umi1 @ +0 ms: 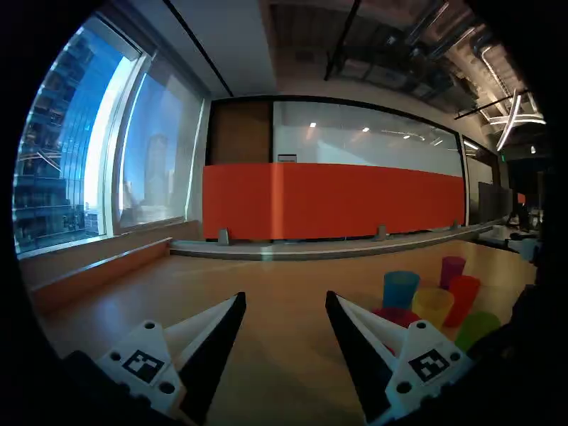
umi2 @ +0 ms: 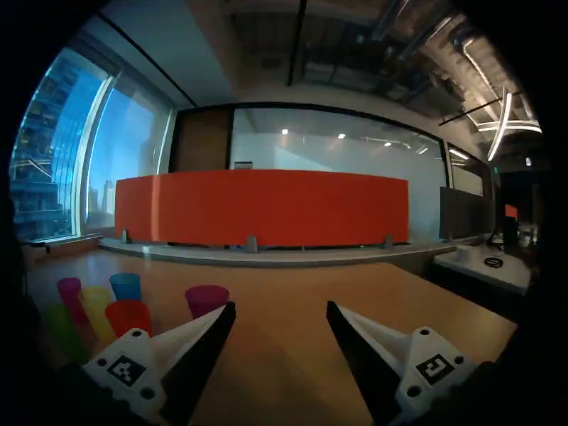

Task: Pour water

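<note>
Coloured cups (umi1: 432,304) right of left gripper (umi1: 285,295), left of right gripper (umi2: 280,306) | jaws apart, empty

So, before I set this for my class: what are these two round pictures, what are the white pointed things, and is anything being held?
A person holds a two-fingered claw in each hand, and each claw carries a camera looking along its fingers. One picture is from the left claw, the other from the right claw; the white and black points are each claw's own fingers. Both claws are open and hold nothing. Below them is a wooden table with a cluster of coloured cups, and behind it an orange partition.
</note>
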{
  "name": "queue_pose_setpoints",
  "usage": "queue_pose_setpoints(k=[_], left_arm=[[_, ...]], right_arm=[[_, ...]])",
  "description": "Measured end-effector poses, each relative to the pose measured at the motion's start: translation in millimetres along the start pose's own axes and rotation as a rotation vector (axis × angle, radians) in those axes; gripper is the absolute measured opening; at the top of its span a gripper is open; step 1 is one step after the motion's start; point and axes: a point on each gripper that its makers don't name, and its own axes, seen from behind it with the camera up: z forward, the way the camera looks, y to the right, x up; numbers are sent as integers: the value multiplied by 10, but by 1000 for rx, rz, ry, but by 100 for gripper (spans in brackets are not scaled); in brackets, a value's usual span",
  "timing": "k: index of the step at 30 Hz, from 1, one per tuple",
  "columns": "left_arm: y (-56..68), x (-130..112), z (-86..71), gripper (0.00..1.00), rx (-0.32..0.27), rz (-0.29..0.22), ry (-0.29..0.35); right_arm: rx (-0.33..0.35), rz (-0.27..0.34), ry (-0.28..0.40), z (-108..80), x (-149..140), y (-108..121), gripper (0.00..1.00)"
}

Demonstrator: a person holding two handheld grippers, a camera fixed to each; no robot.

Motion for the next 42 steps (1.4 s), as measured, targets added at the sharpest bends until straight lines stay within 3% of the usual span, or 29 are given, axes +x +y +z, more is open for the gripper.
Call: queue_pose_setpoints(k=[12,24,33,42], left_arm=[[13,475,-15,83,-56,18,-28],[-29,1082,58,83,-95,36,-38],[62,1503,87,83,-141,17,-38],[243,1763,105,83,-233,21,-48]], right_arm=[[45,-26,2,36,679,-112,99],[78,36,-1,132,1291,-169,99],[95,76,-19,104,1653,-158,99],[161,80,-20,51,1853,-241,99]])
